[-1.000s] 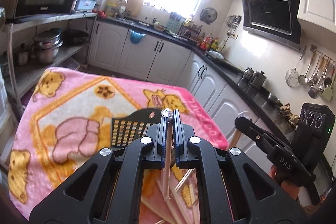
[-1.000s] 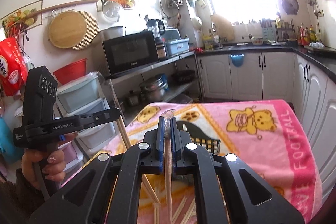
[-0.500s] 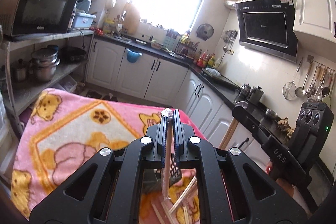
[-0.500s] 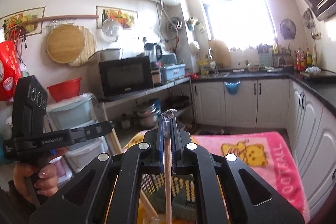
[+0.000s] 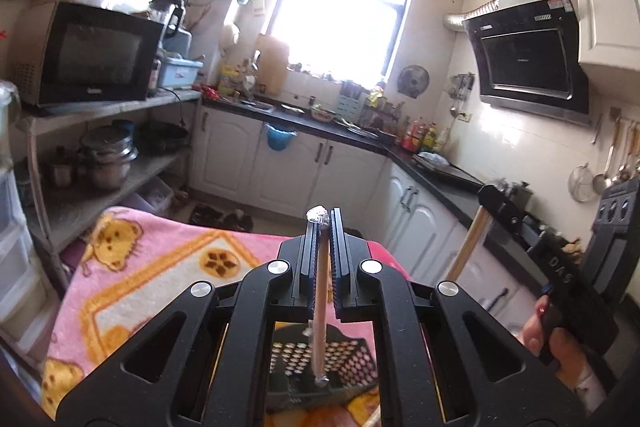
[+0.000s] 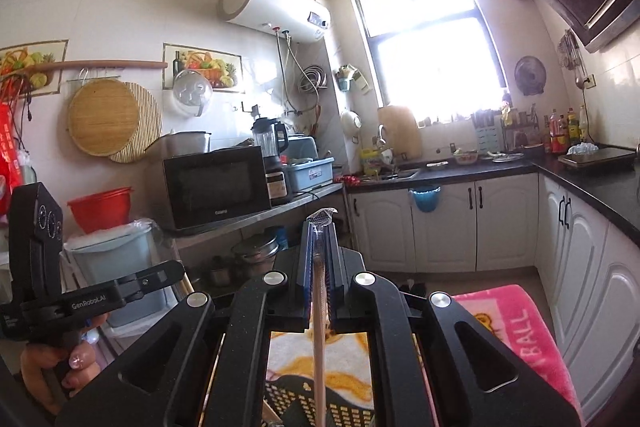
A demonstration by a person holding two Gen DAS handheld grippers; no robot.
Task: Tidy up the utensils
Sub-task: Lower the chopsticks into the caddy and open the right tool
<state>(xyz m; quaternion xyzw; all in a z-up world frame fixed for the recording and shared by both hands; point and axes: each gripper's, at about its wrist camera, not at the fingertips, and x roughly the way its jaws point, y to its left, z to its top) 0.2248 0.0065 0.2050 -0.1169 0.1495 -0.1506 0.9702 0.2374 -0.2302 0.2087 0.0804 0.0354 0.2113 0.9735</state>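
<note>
My left gripper (image 5: 324, 223) is shut on a plastic-wrapped wooden chopstick (image 5: 319, 311) that hangs down between the jaws, its lower end over a black perforated utensil basket (image 5: 352, 363). My right gripper (image 6: 320, 231) is shut on another wrapped chopstick (image 6: 319, 339), also held upright above the same basket (image 6: 344, 407). The right gripper also shows at the right of the left wrist view (image 5: 492, 197), its chopstick (image 5: 468, 247) hanging below. The left gripper shows at the left of the right wrist view (image 6: 176, 269).
The basket sits on a pink bear-print blanket (image 5: 132, 275) over the table. A shelf with a microwave (image 5: 88, 55) and pots (image 5: 108, 155) stands left. White cabinets (image 5: 320, 171) and a dark counter run behind and to the right.
Both grippers have risen and tilted up, each lifting its chopstick to upright over the basket. The table has dropped low in both views.
</note>
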